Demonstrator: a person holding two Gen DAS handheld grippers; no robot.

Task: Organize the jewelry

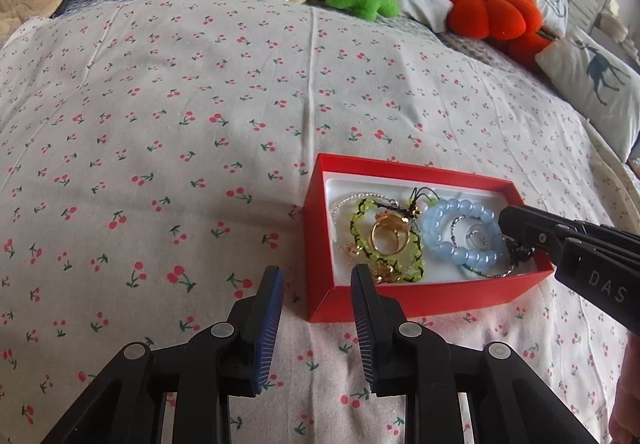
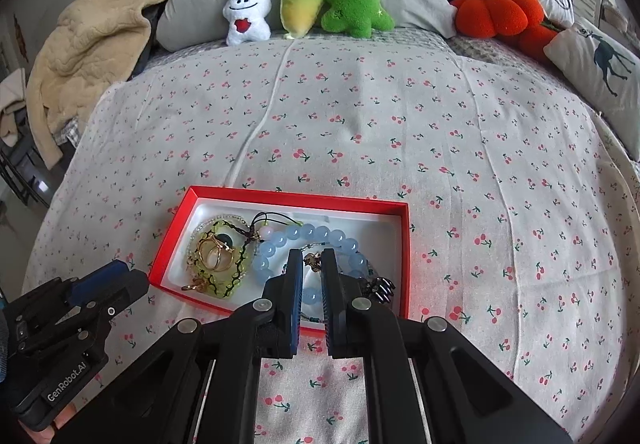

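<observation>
Two grippers work at the red box on the bedspread: left gripper spread at its near-left corner, right gripper slightly parted over the blue bead bracelet.

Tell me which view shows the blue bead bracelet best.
The left wrist view: the blue bead bracelet shows nearly its whole loop in the red box. In the right wrist view, the right gripper hovers in front and hides its near side.
</observation>
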